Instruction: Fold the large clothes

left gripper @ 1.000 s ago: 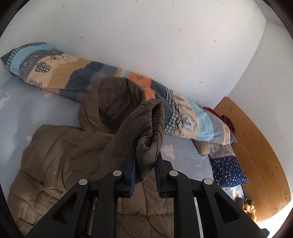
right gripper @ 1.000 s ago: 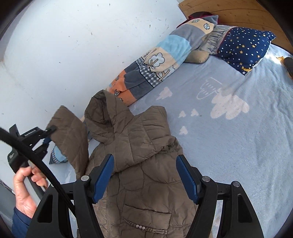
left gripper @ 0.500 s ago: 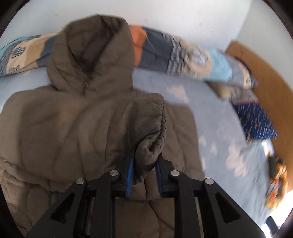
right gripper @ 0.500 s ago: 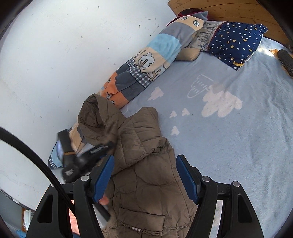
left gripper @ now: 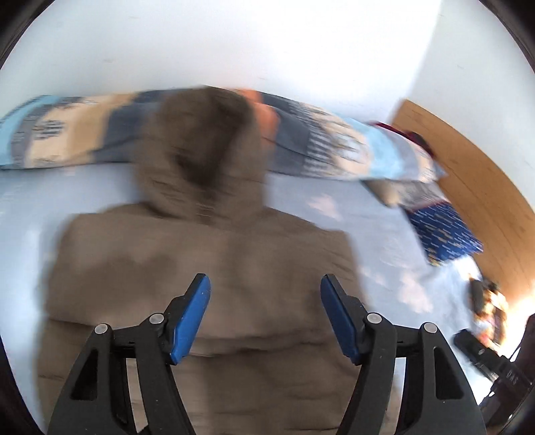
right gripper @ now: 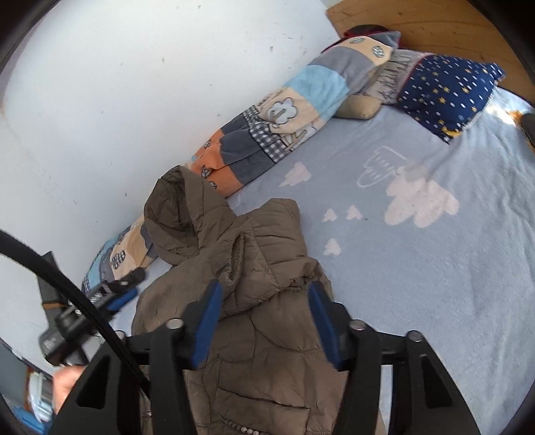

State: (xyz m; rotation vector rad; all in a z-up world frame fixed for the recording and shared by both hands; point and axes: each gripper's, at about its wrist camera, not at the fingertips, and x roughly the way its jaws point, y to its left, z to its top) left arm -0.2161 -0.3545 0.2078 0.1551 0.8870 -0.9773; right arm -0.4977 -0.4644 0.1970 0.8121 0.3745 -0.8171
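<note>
The jacket (right gripper: 254,301), a brown quilted one with a hood, lies on the pale blue cloud-print blanket (right gripper: 418,267) of a bed, its hood (right gripper: 177,214) towards the wall and resting against the long patchwork bolster (right gripper: 284,117). The step in hand looks like the folding-in of the sleeves: in the right wrist view one sleeve, with its gathered cuff (right gripper: 237,257), already lies across the chest, and the left gripper (right gripper: 128,287) hangs beside the jacket's shoulder with nothing in it. Its jaws have just been opening; in its own blurred view the left gripper (left gripper: 265,314) shows both blue pads spread well apart over the brown fabric, with no cloth between them. The right gripper (right gripper: 264,321) hovers just above the middle of the jacket, its jaws having just been closing in part, yet they stand apart and the pads do not seem to press on anything; whether a ridge of fabric rises between them I cannot tell for certain. The next move probably calls for taking hold of the other sleeve or a side edge and bringing it in over the body, then dealing with the hood. The jacket is puffy and creased, so folds are likely to spring back unless pressed flat. A star-patterned cushion (right gripper: 444,90) sits well apart, near the wooden headboard (right gripper: 434,20).
</note>
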